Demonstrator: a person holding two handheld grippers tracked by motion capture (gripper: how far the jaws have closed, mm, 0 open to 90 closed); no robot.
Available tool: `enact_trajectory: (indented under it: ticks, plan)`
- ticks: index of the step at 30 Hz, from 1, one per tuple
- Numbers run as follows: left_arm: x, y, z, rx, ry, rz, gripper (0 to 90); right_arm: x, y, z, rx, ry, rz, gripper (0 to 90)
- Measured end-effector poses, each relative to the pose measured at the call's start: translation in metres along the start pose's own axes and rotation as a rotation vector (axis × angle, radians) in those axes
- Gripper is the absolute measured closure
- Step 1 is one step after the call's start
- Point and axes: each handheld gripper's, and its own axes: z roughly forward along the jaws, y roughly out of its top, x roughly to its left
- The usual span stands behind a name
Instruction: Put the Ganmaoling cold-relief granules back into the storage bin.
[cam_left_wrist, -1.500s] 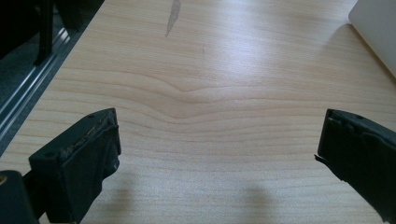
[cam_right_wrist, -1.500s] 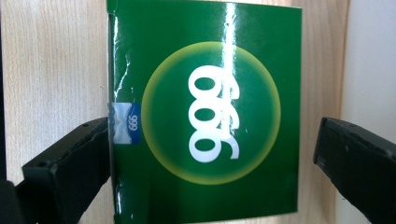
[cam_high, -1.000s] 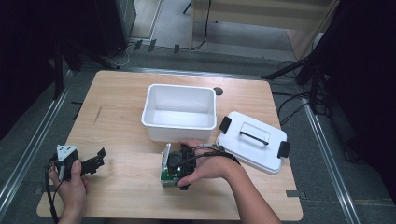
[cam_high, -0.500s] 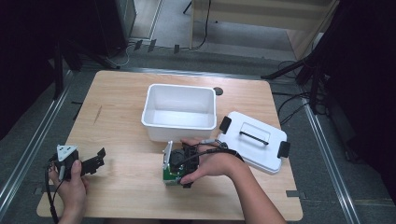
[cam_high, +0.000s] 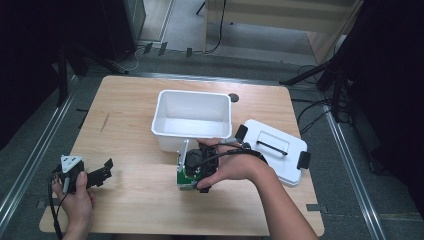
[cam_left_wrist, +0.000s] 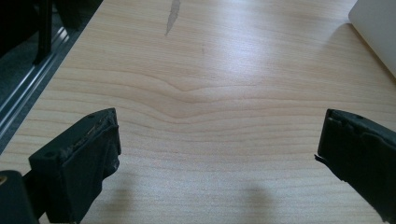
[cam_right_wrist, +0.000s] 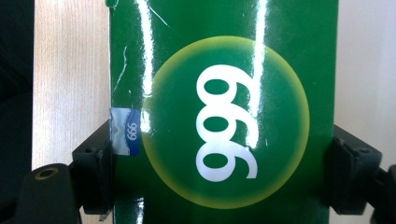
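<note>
Pale wooden bench (cam_high: 130, 210) under bright light, dark floor all round it, and we go straight to the right gripper (cam_right_wrist: 219, 158). Its fingers (cam_right_wrist: 93, 163) are clamped on the two opposite sides of a glossy green box (cam_right_wrist: 224, 93), one black pad flat against each long edge. A yellow disc with white digits sits across the face, with a small blue label at the left edge beside the pad. In the right gripper view the box runs lengthwise straight away from the camera, between the fingers and out past the top of the frame, so its long axis lies along the gripper's own line.

From the high view, the right gripper (cam_high: 200, 167) sits in the person's hand near the middle of the bench, just in front of the white tub (cam_high: 165, 107). The green box (cam_high: 184, 180) shows as a small green patch under the hand, on the near side of the tub's front wall. A white lid (cam_high: 272, 160) with black clips lies flat to the right of the hand.

Over at the near left corner, the left gripper (cam_high: 95, 172) rests low in the other hand, well apart from the box. Its fingers (cam_left_wrist: 88, 158) stand wide apart, bare wood between them.
</note>
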Motion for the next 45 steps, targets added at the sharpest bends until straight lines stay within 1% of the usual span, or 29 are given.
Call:
enact_trajectory:
  ticks: [6, 8, 9, 10, 15, 18, 19, 21, 25, 28, 29, 31, 34, 36, 38, 41, 42, 45]
  plan:
    - [0.000, 0.000, 0.000, 0.000, 0.001, 0.003, 0.0, -0.004, -0.003, -0.013, 0.002, -0.006, 0.007, 16.0]
    - [0.000, 0.000, 0.000, -0.001, 0.002, 0.002, 0.0, -0.006, -0.005, -0.019, 0.001, -0.003, 0.022, 16.0]
    - [0.000, 0.000, 0.000, -0.001, 0.002, 0.003, 0.0, -0.007, -0.006, -0.020, -0.004, 0.000, 0.017, 16.0]
    - [0.000, 0.000, 0.000, -0.002, 0.002, 0.006, 0.0, -0.007, -0.006, -0.022, -0.004, 0.003, 0.027, 16.0]
    - [0.000, 0.000, 0.000, -0.002, 0.003, 0.006, 0.0, -0.012, -0.009, -0.033, -0.018, -0.017, 0.024, 16.0]
    - [0.000, 0.000, 0.000, -0.002, 0.003, 0.006, 0.0, -0.016, -0.011, -0.042, -0.020, -0.024, 0.037, 16.0]
    - [0.000, 0.000, 0.000, -0.002, 0.003, 0.007, 0.0, -0.018, -0.012, -0.044, -0.025, -0.027, 0.030, 16.0]
    - [0.000, 0.000, 0.000, -0.002, 0.003, 0.007, 0.0, -0.021, -0.013, -0.050, -0.026, -0.034, 0.036, 16.0]
    - [0.000, 0.000, 0.000, -0.001, 0.004, 0.008, 0.0, -0.026, -0.013, -0.063, -0.030, -0.035, 0.043, 15.9]
    - [0.000, 0.000, 0.000, 0.000, 0.003, 0.009, 0.0, -0.032, -0.013, -0.072, -0.041, -0.049, 0.048, 15.9]
    - [0.000, 0.000, 0.000, 0.000, 0.002, 0.010, 0.0, -0.034, -0.014, -0.076, -0.038, -0.054, 0.058, 15.9]
    - [0.000, 0.000, 0.000, -0.001, 0.002, 0.010, 0.0, -0.039, -0.014, -0.081, -0.042, -0.061, 0.057, 15.9]
    - [0.000, 0.000, 0.000, 0.000, 0.002, 0.008, 0.0, -0.045, -0.015, -0.086, -0.029, -0.069, 0.053, 15.9]
    - [0.000, 0.000, 0.000, 0.000, 0.000, 0.007, 0.0, -0.049, -0.016, -0.091, -0.014, -0.074, 0.061, 15.9]
    - [0.000, 0.000, 0.000, -0.001, -0.002, 0.007, 0.0, -0.052, -0.017, -0.096, -0.011, -0.079, 0.076, 15.9]
    - [0.000, 0.000, 0.000, 0.000, -0.001, 0.008, 0.0, -0.060, -0.019, -0.102, -0.022, -0.088, 0.068, 15.9]
    - [0.000, 0.000, 0.000, 0.000, -0.002, 0.008, 0.0, -0.062, -0.020, -0.103, -0.024, -0.093, 0.078, 15.9]
    - [0.000, 0.000, 0.000, 0.001, -0.006, 0.006, 0.0, -0.069, -0.021, -0.107, -0.020, -0.110, 0.070, 15.9]
